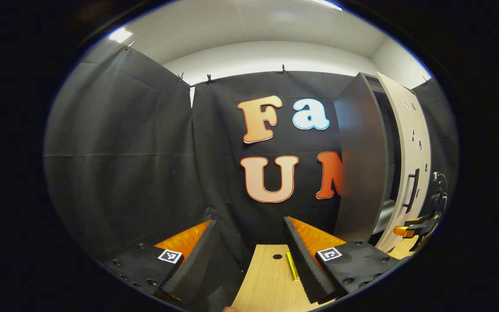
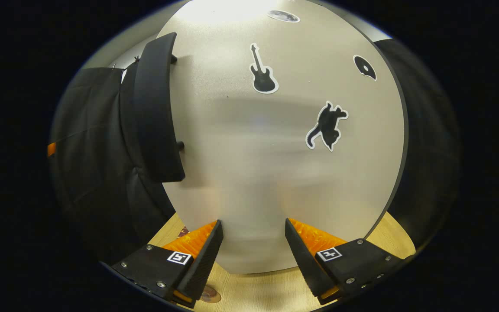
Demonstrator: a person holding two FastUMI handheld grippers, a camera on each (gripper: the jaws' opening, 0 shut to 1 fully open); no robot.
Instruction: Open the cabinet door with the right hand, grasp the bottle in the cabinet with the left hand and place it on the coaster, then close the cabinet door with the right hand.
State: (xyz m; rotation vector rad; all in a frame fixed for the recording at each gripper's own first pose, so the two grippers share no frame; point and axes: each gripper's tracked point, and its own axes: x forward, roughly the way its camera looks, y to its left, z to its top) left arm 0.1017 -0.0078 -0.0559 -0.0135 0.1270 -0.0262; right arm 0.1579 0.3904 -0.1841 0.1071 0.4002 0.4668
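The cabinet door [image 2: 275, 143] stands straight ahead of the right gripper [image 2: 253, 255], just beyond its fingers, which are apart with nothing between them. Its dark handle [image 2: 156, 108] lies up and left of the fingers. In the left gripper view the cabinet [image 1: 360, 160] stands ahead and right of the left gripper [image 1: 249, 255], whose fingers are apart over the desk [image 1: 267, 281].

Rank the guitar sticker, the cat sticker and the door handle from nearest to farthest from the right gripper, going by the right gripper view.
From the right gripper, which faces the cabinet door:
1. Cat sticker, up and right.
2. Door handle, up and left; close to the cat's distance, so hard to call.
3. Guitar sticker, highest.
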